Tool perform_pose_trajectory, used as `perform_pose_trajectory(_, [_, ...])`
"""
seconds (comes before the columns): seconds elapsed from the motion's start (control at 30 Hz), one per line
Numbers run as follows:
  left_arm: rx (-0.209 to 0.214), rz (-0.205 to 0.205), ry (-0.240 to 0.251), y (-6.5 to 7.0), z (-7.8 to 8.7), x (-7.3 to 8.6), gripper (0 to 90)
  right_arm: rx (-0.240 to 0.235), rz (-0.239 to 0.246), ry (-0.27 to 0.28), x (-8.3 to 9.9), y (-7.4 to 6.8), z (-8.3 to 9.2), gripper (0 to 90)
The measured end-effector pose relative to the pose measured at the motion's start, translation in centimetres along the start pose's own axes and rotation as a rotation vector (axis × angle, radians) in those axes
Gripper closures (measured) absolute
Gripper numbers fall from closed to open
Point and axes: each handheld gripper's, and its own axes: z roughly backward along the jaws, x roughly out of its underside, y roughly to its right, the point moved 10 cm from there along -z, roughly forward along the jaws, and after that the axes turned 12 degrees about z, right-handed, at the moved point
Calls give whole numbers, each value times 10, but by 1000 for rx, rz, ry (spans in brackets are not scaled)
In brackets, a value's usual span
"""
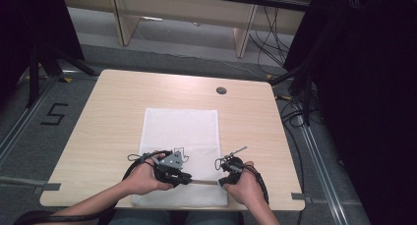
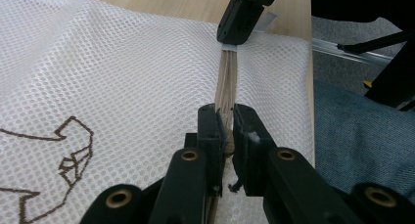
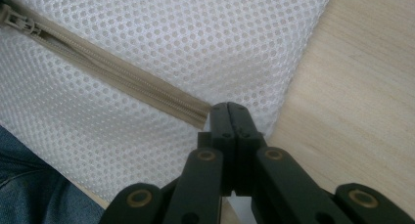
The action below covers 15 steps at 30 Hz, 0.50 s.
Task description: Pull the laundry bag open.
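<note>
A white mesh bag (image 1: 181, 131) lies flat on the wooden table (image 1: 113, 112). A beige zipper (image 1: 202, 182) runs along its near end. My left gripper (image 1: 189, 178) lies low on the bag, its jaws shut on the zipper pull (image 2: 227, 141). In the left gripper view the zipper tape (image 2: 226, 82) stretches straight ahead from my left gripper (image 2: 227, 119) to the right gripper (image 2: 234, 38). My right gripper (image 1: 220, 182) is at the bag's right edge. In its own view the right gripper (image 3: 228, 106) is shut on the zipper's end, where the tape (image 3: 122, 75) meets the mesh.
A brown line drawing (image 2: 73, 150) is printed on the bag near my left gripper. A round cable hole (image 1: 221, 90) sits at the table's far right. The table's front edge is just behind both hands, with the person's jeans (image 2: 352, 136) below it.
</note>
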Motion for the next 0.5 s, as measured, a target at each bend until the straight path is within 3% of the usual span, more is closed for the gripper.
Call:
perform_pose_trajectory(0.3, [4, 16, 5, -1, 2, 0, 821, -2, -9, -2, 0, 0, 0, 900])
perform_pose_trajectory(0.5, [-4, -6, -3, -2, 4, 1, 820, -8, -29, -7, 1, -2, 0, 900])
